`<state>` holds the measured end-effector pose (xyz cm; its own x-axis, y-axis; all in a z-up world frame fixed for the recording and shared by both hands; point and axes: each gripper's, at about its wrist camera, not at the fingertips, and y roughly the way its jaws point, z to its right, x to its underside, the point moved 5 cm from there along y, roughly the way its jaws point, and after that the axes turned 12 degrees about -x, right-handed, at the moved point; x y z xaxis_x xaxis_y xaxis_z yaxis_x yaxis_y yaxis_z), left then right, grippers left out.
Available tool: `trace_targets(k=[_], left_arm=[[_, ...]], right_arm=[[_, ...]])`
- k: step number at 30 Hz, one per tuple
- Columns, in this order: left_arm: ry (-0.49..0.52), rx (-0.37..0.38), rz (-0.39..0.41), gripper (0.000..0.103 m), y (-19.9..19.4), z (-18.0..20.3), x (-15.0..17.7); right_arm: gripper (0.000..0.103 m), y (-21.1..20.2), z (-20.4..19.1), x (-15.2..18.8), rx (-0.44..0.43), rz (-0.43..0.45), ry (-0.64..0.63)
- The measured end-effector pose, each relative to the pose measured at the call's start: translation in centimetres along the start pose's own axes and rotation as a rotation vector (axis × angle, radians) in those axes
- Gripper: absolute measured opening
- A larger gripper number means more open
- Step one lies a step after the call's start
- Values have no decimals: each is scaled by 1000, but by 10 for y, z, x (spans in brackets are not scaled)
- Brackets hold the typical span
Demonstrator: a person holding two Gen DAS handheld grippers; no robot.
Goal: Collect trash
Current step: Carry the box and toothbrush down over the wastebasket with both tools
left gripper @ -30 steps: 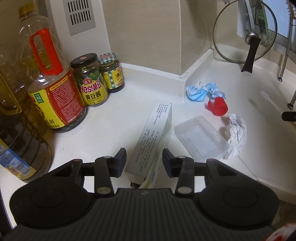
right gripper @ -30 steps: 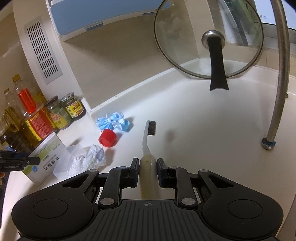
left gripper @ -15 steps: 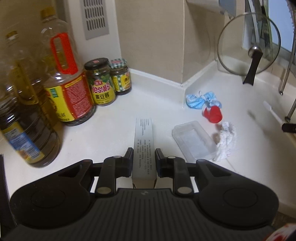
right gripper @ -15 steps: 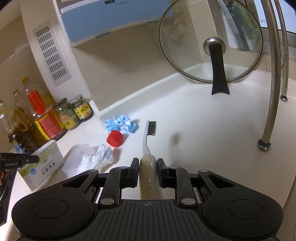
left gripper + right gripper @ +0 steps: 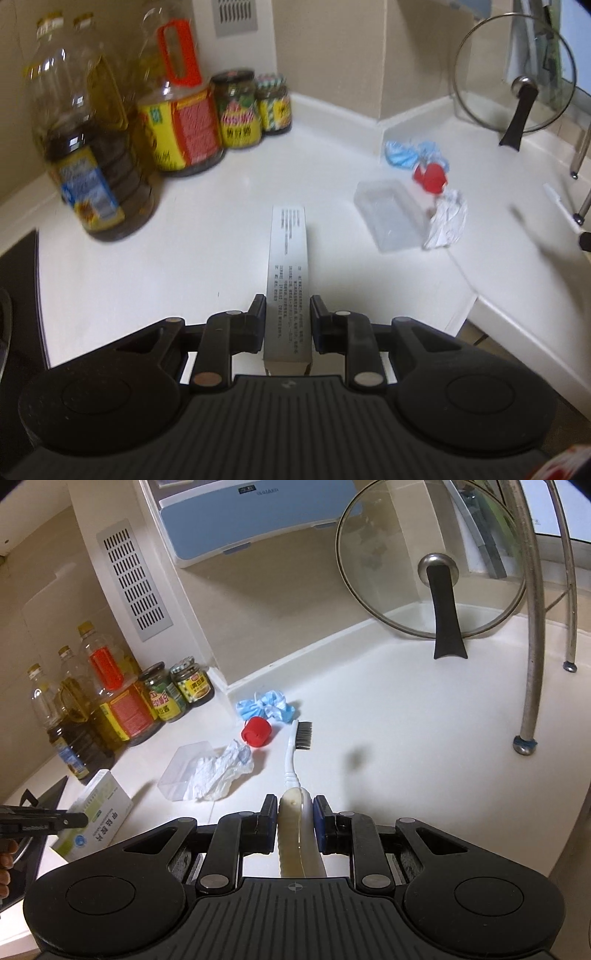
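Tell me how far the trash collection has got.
Nothing looks binned; no bin shows. In hand: left tool clamps the medicine box, right tool the toothbrush. Left on the counter: blue mask, red cap, tissue, clear tray.

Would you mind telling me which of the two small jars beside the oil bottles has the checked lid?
The smaller jar nearest the wall corner; its lid is green-and-white checked, while the taller jar next to it has a dark lid.

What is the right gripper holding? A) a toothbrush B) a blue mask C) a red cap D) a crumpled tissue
A: the right gripper is shut on the toothbrush handle, while the red cap, crumpled tissue and blue mask lie loose on the counter.
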<state>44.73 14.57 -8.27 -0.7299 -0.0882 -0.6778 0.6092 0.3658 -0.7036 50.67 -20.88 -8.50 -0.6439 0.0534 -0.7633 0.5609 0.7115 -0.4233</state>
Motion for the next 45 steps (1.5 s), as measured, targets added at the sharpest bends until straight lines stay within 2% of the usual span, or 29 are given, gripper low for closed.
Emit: trace_targets(k=[7,12,24,31,38,45], left_arm=[[-2,-36,-16,22,0,3,4],[-27,-47,-4,22,-18,1,13],[-138,-51,58,22,-104,2,60],[-190,-23,68,22,-153,22,99],[-235,30,18,22,-169,45,140],[-256,85,-88,22,-147,63,179]], right_arm=[[21,-16,-2,5,-5,7,-2],[21,-25,-6,9,-27,7,-8],[21,-42,-46,44,-175,-52,-46],[21,-51,-69,77,-263,-112,-63],[21,-50,-86,111,-316,-193,-60],[21,-34,-90,152,-313,-301,-44]])
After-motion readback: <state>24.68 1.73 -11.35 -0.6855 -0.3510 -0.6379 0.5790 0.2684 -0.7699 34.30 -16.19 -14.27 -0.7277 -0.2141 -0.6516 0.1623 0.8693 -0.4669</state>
